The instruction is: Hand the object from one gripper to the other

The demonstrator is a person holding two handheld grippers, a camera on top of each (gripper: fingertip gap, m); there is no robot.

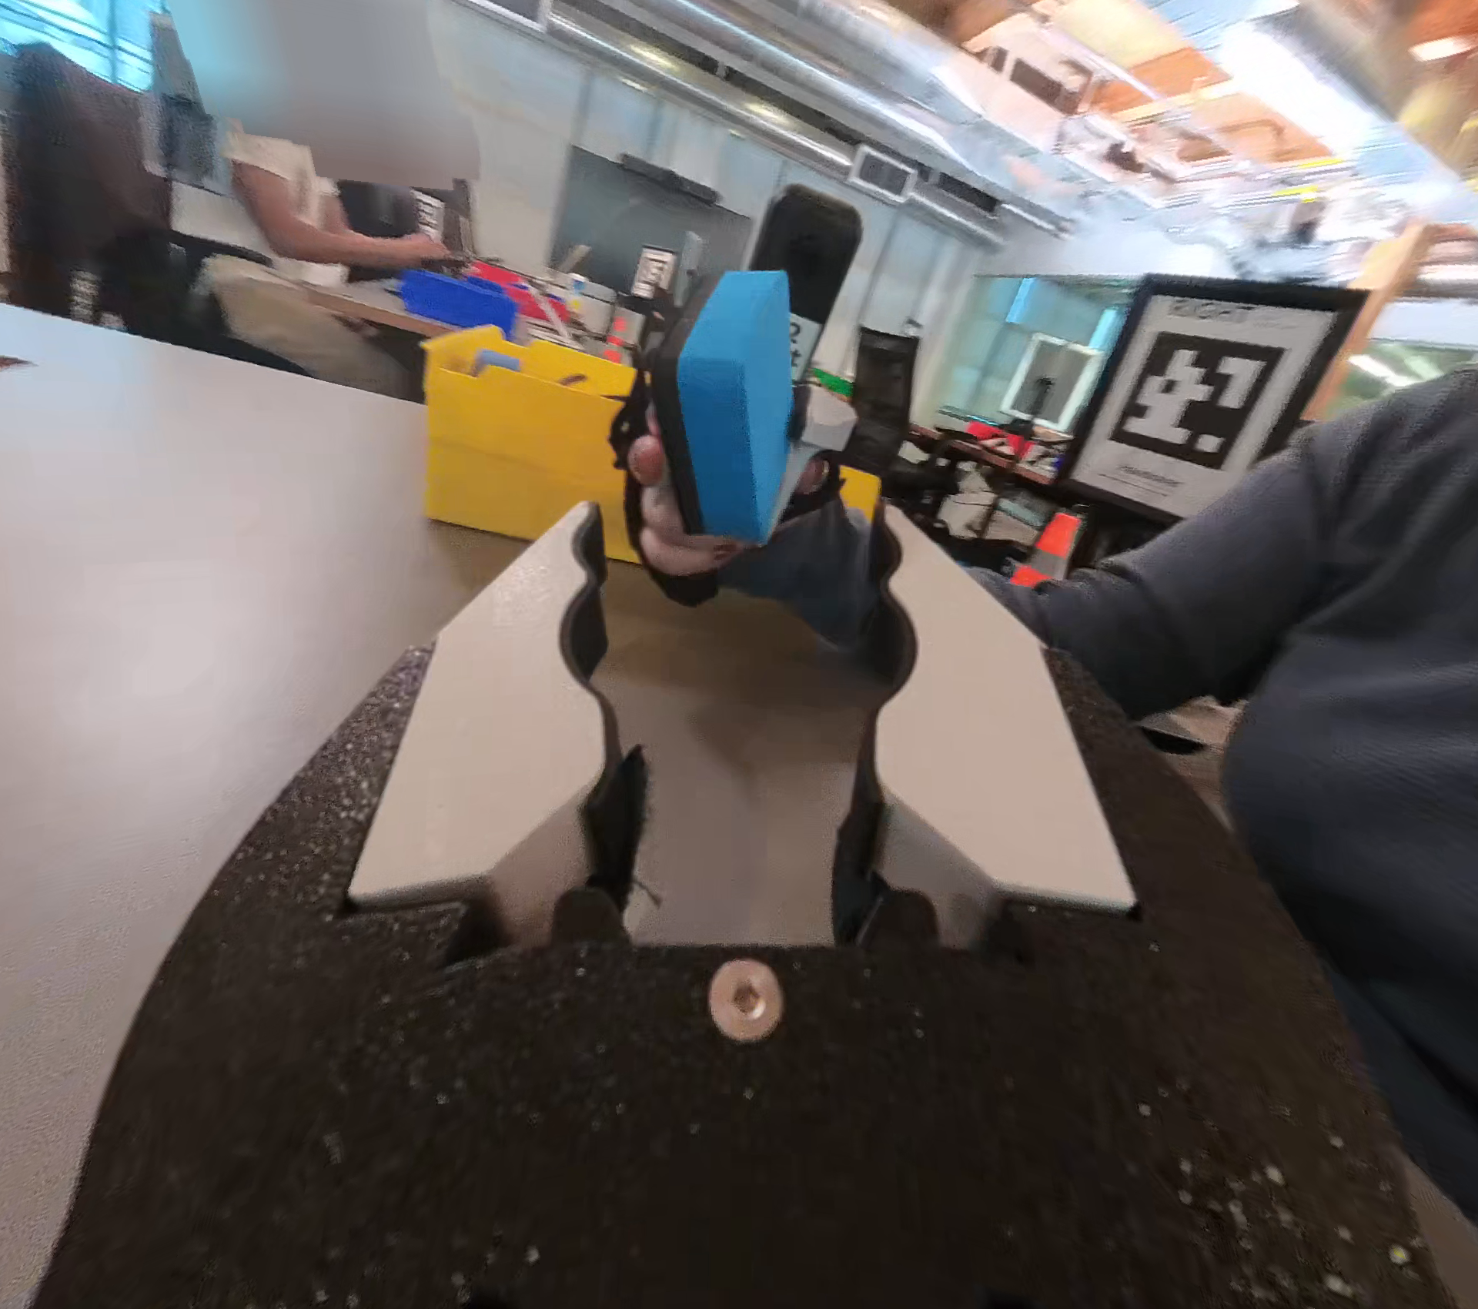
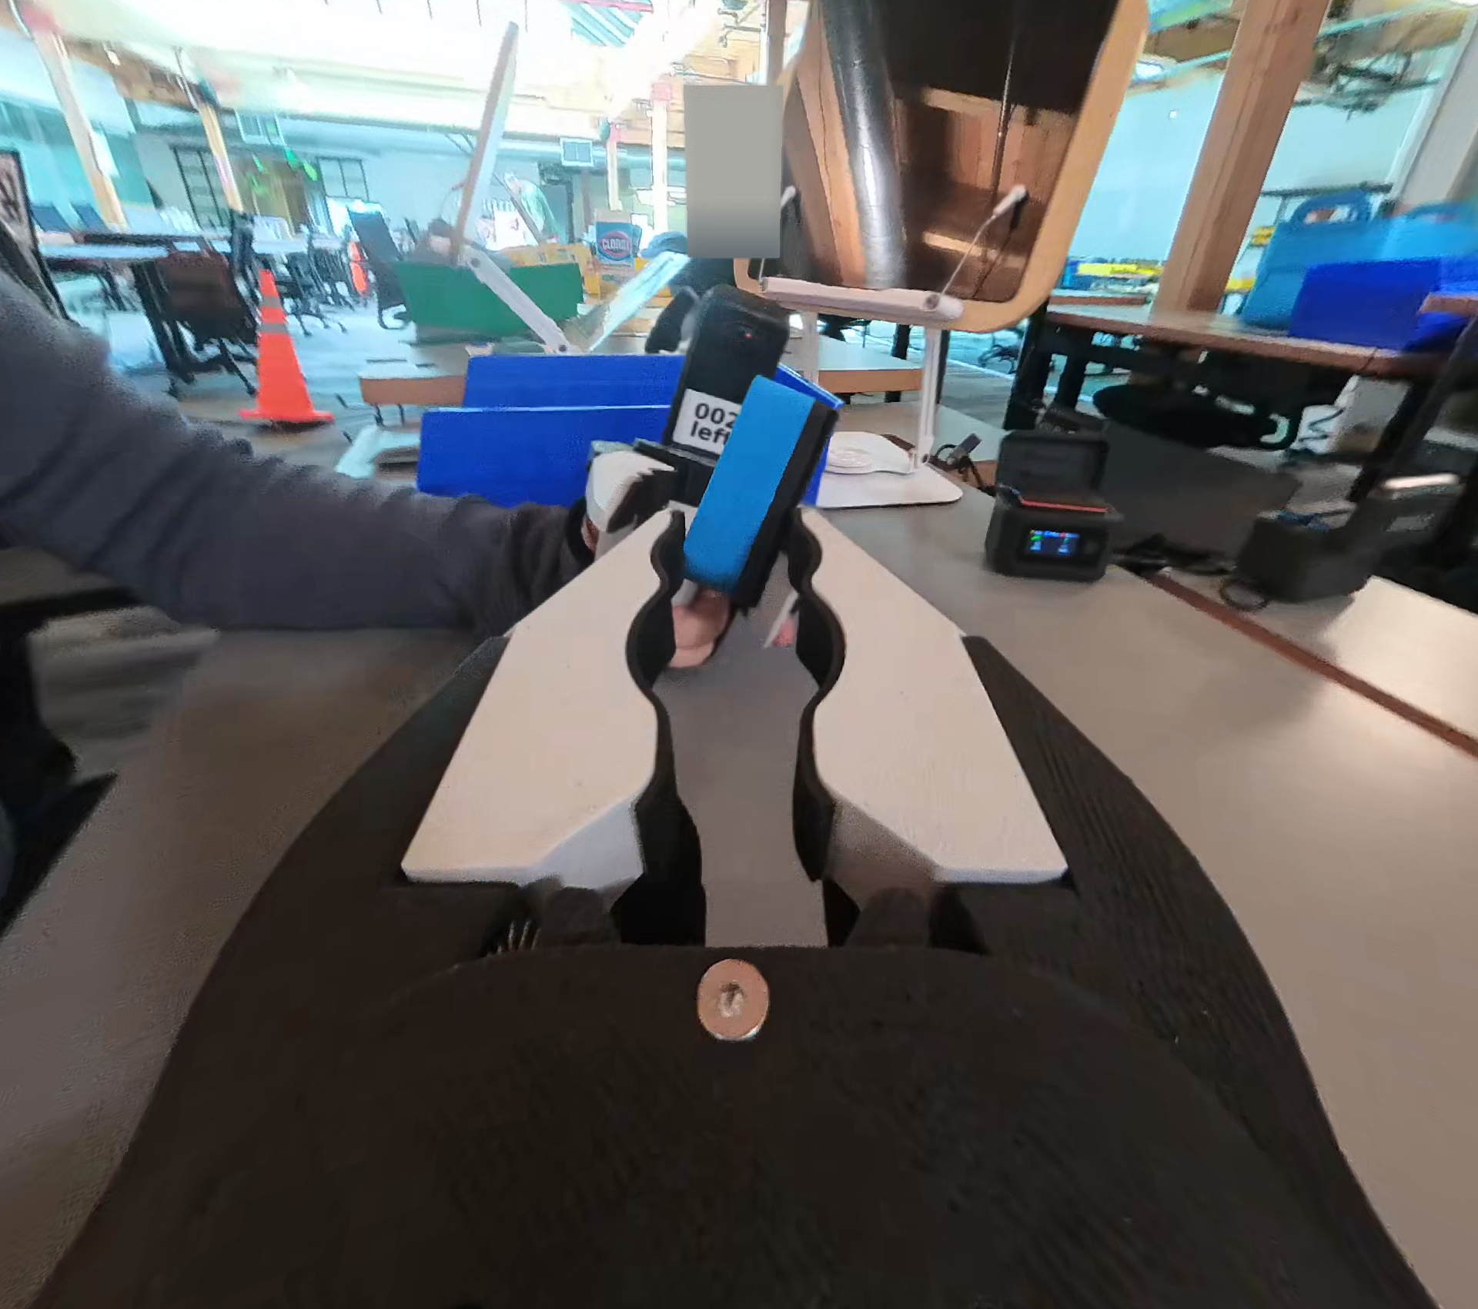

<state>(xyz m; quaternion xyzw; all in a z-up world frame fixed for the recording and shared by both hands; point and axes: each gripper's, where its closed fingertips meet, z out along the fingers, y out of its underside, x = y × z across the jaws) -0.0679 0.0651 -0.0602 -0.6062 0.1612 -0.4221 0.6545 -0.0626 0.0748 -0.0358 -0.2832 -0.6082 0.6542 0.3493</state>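
The object is a blue foam block with a black backing (image 1: 732,407), like an eraser, held upright above the grey table (image 1: 160,551). In the right wrist view it (image 2: 748,479) sits between my right gripper's (image 2: 732,535) fingertips, which are closed on its lower end. My left gripper (image 1: 740,526) is open wide and empty, its tips just below and on either side of the block's lower end, not touching it. One grey finger of the right gripper (image 1: 824,427) shows beside the block. One white finger of the left gripper (image 2: 632,495) shows left of the block; its other finger is hidden.
A yellow bin (image 1: 512,447) stands on the table behind the block. Blue bins (image 2: 552,431), a white lamp base (image 2: 888,479) and a black power unit (image 2: 1048,519) stand at the far side. A person's grey sleeve (image 1: 1280,591) reaches in. An orange cone (image 2: 280,359) stands on the floor. Left and right tips are no more than a few centimetres apart.
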